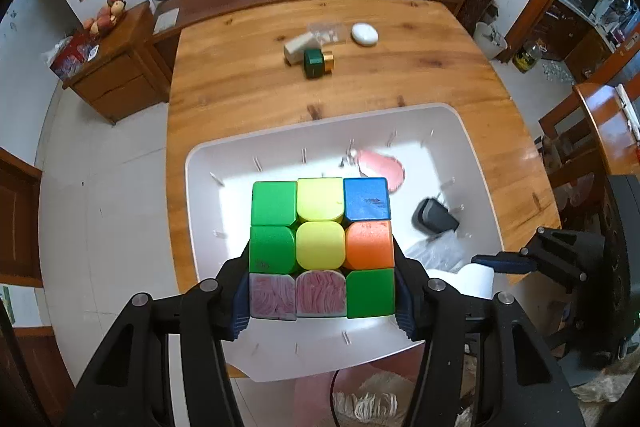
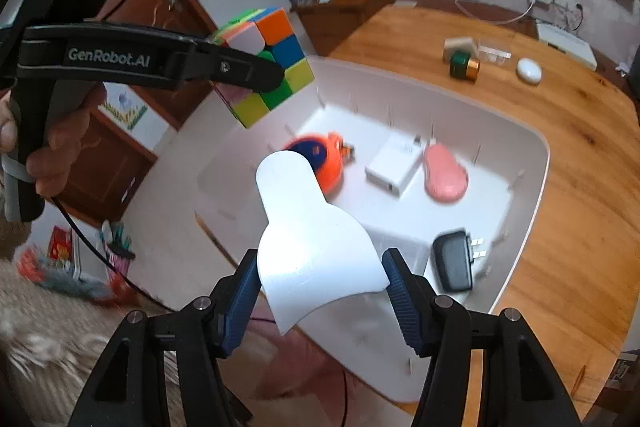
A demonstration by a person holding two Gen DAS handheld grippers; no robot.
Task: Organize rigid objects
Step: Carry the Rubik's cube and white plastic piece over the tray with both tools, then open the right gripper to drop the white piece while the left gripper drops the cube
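Observation:
My left gripper (image 1: 320, 303) is shut on a multicoloured puzzle cube (image 1: 320, 247) and holds it above the near left part of a white tray (image 1: 208, 163). The cube also shows in the right wrist view (image 2: 266, 67), held by the left gripper (image 2: 256, 71) over the tray's (image 2: 536, 187) left end. My right gripper (image 2: 320, 303) is shut on a white flat paddle-shaped piece (image 2: 308, 239) and holds it above the tray's near edge. In the tray lie a pink oval object (image 2: 446, 173), a white box (image 2: 394, 167), a black plug adapter (image 2: 454, 259) and an orange-and-blue round object (image 2: 324, 163).
The tray sits on a wooden table (image 1: 248, 79). At the table's far side lie a green-and-gold box (image 1: 318, 63), a beige block (image 1: 298, 47), a clear plastic case (image 1: 326, 31) and a white oval case (image 1: 365, 34). A wooden cabinet (image 1: 116, 67) stands left. The right gripper (image 1: 520, 261) shows at the tray's right.

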